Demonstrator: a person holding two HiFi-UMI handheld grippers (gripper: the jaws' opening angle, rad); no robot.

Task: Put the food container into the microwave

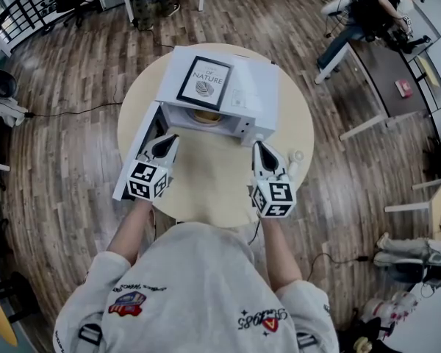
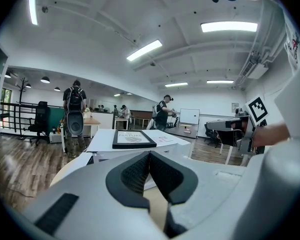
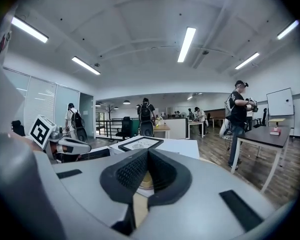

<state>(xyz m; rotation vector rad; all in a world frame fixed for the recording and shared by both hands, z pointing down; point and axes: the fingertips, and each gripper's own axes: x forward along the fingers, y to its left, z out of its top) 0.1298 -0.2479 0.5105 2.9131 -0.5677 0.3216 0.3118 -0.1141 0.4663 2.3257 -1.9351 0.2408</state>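
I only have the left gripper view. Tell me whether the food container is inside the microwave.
Observer: Yes. The head view shows the food container sitting in the cavity of the microwave, whose door stands open at the left.
Operator: Check the right gripper's tongs.
Observer: The right gripper has its tongs shut, with nothing between them.
Operator: Report anything loose on the table.
Observer: A small white object lies on the table, to the right of that gripper. I cannot tell what it is.
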